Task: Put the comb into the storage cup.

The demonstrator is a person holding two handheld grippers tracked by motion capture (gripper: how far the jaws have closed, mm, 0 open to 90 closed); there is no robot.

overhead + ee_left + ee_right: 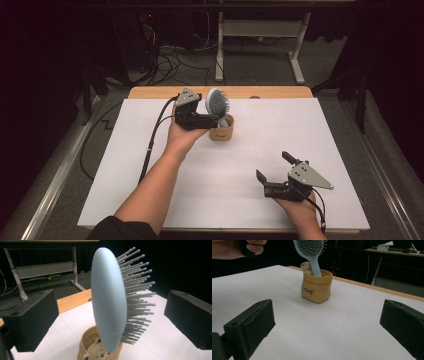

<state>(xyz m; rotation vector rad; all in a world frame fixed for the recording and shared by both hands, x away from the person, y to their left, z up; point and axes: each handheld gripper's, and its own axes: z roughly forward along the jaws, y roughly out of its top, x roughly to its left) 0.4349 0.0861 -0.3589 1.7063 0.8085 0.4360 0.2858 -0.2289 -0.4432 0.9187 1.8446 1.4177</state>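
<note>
The pale blue hairbrush stood handle-down in the tan bear pot, long axis near upright, bristles turned away from the left gripper, whose jaws were spread apart beside it, released. Placement was judged done; withdrawal remained. Well away from the pot, the right gripper was seen gaping, empty

Each black gripper carries a grey three-cornered plate dotted with dark screws. The left gripper trails a black cable, as does the right gripper. A dark sleeve covers the left upper arm.
</note>
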